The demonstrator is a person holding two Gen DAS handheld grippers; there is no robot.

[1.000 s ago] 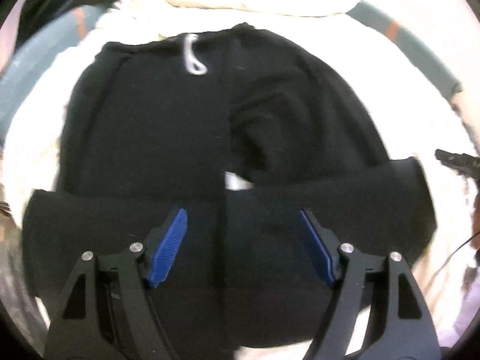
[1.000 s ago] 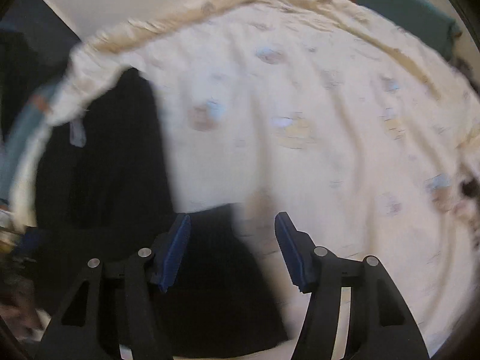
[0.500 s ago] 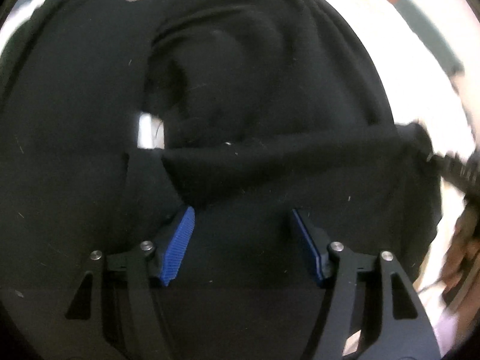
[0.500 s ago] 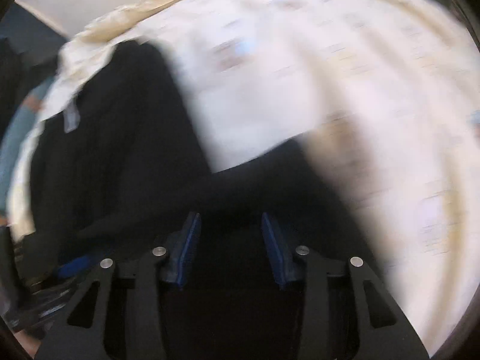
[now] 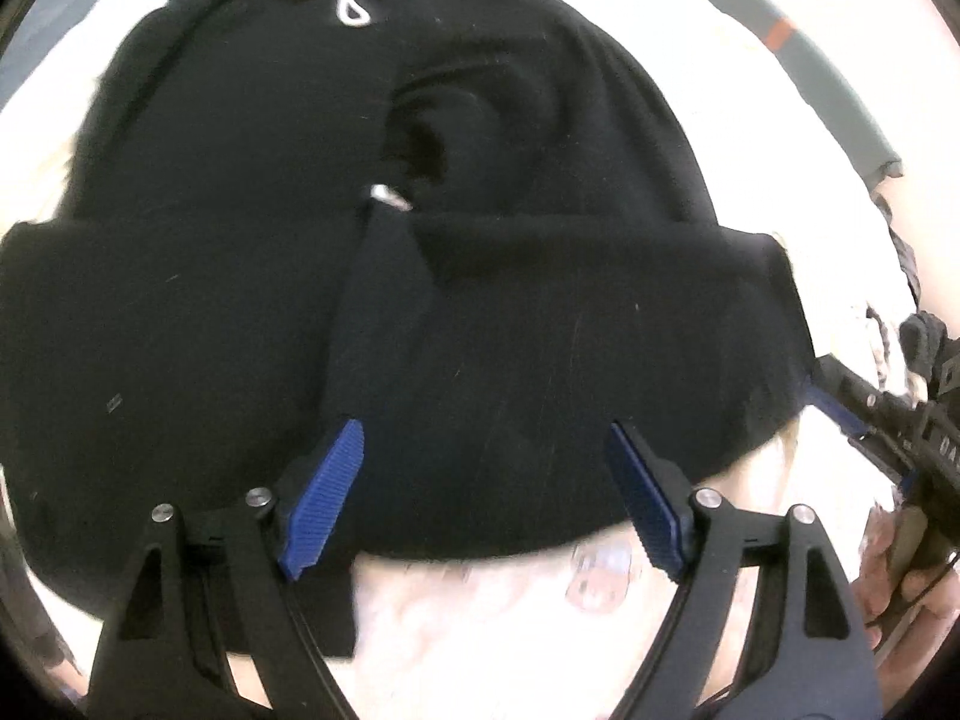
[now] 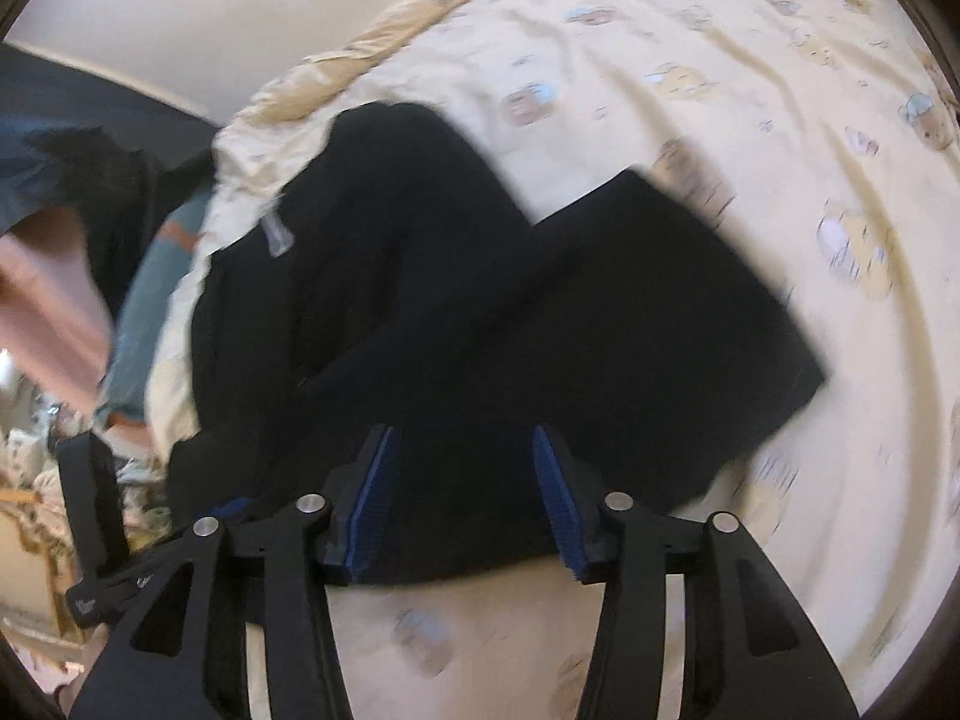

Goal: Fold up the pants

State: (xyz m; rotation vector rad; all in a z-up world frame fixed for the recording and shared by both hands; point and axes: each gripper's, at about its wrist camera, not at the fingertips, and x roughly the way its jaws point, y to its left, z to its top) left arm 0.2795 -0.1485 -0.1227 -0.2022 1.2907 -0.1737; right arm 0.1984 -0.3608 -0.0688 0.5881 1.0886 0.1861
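Both sets of jaws are opening with nothing pinched: the left gripper (image 5: pixel 480 492) and right gripper (image 6: pixel 465 498) have drawn back from half a second ago to the near hem. The pants (image 5: pixel 420 300) lie on the bedsheet (image 6: pixel 720 90), legs folded up. The fold looks released.

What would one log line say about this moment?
pants: black, legs folded up, on bedsheet | left claw: opening, over fold, empty | right claw: opening, over pants edge, empty

You see black soft pants (image 5: pixel 540 330) with white drawstring (image 5: pixel 351 3), cream bedsheet (image 6: pixel 690 48) printed with small brown-blue figures, your grippers' fingers black with ribbed blue pads (image 5: pixel 327 489).
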